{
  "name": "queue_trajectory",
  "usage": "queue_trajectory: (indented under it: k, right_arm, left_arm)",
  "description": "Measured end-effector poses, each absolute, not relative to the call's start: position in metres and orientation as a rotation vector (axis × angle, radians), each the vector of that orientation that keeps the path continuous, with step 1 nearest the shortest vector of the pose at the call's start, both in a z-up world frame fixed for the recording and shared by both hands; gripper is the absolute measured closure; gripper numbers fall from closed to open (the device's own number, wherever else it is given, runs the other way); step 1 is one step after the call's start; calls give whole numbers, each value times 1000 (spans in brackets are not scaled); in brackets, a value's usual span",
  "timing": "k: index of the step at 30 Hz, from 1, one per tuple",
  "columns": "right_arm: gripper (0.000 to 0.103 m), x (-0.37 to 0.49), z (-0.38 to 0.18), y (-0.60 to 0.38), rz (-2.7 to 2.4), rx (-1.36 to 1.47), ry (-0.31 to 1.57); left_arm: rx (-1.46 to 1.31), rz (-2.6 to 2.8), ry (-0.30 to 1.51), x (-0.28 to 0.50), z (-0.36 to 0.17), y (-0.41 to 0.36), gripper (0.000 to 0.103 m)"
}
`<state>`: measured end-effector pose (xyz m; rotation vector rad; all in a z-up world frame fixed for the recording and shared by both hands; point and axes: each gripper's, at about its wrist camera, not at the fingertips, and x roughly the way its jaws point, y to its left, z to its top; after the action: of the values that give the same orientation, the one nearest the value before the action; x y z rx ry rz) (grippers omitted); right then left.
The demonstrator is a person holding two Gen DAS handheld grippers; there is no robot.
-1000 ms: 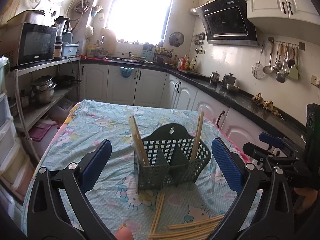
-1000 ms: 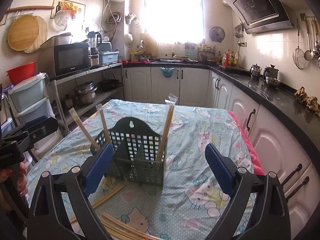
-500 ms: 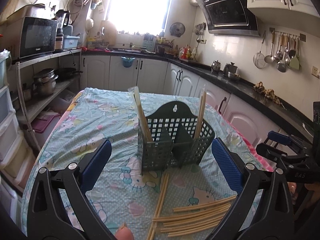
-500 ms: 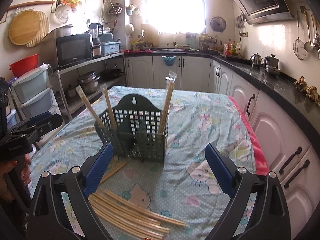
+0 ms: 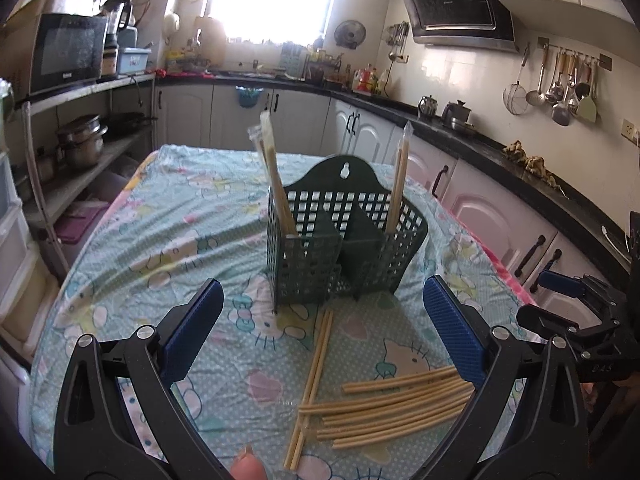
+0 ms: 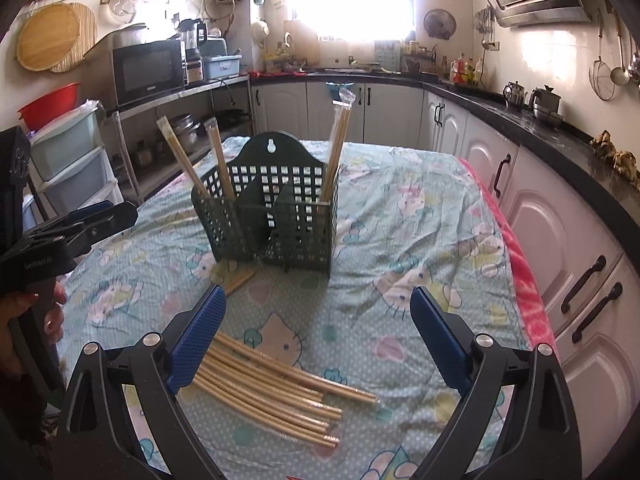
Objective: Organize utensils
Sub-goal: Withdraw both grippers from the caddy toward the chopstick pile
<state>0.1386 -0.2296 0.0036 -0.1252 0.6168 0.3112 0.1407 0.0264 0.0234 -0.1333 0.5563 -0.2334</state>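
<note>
A dark green slotted utensil holder (image 5: pixel 344 248) (image 6: pixel 276 216) stands mid-table with wrapped chopstick pairs (image 5: pixel 274 184) (image 6: pixel 338 148) upright in its outer compartments. A pile of loose wrapped chopsticks (image 5: pixel 392 404) (image 6: pixel 272 396) lies on the cloth in front of it, and one more pair (image 5: pixel 314 380) lies lengthwise toward the holder. My left gripper (image 5: pixel 320 332) is open and empty, above the pile. My right gripper (image 6: pixel 316 332) is open and empty, just behind the pile's right end. Each gripper shows at the other view's edge.
The table carries a light blue cartoon-print cloth (image 6: pixel 420 240). White cabinets with a black counter (image 6: pixel 560 148) run along the right. A shelf rack with a microwave (image 6: pixel 148 68) and pots stands on the left.
Both grippers have pulled back from the holder and tilted down, so the loose chopstick pile now shows fully between their fingers. Both stay open.
</note>
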Motion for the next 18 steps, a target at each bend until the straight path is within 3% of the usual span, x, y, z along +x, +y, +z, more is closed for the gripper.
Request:
queue_trajectory:
  k: [9, 18]
  right_arm:
    - [12, 136, -20, -235, 292, -148, 675]
    - [13, 131, -45, -250, 245, -163, 724]
  left_arm:
    - [-199, -252, 668, 142, -9, 39, 11]
    - [-268, -288, 793, 141, -48, 49, 25]
